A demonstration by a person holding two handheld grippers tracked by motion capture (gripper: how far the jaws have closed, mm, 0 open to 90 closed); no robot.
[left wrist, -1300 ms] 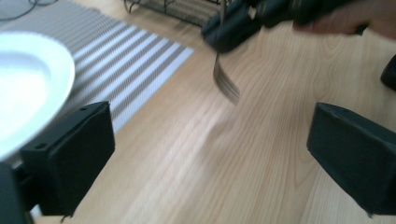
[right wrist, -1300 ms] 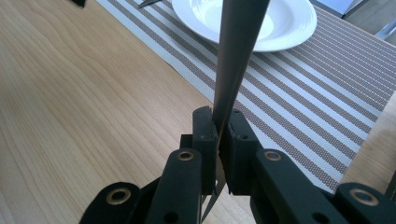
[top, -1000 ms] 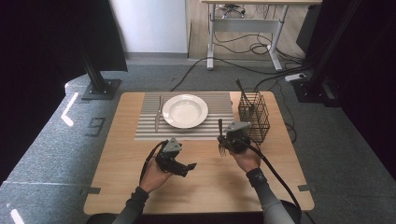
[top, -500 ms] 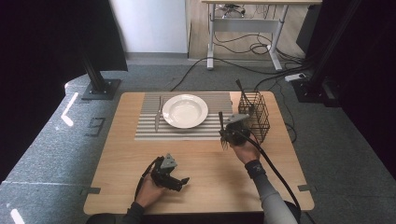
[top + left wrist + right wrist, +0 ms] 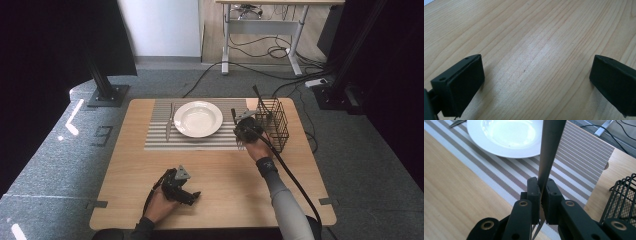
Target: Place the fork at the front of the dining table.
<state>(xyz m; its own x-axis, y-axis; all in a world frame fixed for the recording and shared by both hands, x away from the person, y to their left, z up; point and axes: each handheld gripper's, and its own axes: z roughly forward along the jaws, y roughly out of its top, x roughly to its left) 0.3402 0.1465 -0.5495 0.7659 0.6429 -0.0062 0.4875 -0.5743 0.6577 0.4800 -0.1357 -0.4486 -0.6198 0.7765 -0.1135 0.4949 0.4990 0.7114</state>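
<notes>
On the striped placemat [image 5: 200,140] a white plate [image 5: 198,118] is set, with a knife [image 5: 169,122] lying just left of it. At the mat's right edge the right gripper [image 5: 541,195] is clamped on a dark slender utensil handle [image 5: 550,147], possibly cutlery; its type cannot be told. A black wire basket [image 5: 274,122] stands beside it. Near the table's [image 5: 230,175] front edge the left gripper [image 5: 536,82] is held with jaws spread, nothing between them. No legible writing is seen.

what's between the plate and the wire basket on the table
In the high view, the right gripper stands between the plate and the wire basket, shut on a utensil above the striped placemat.
</notes>
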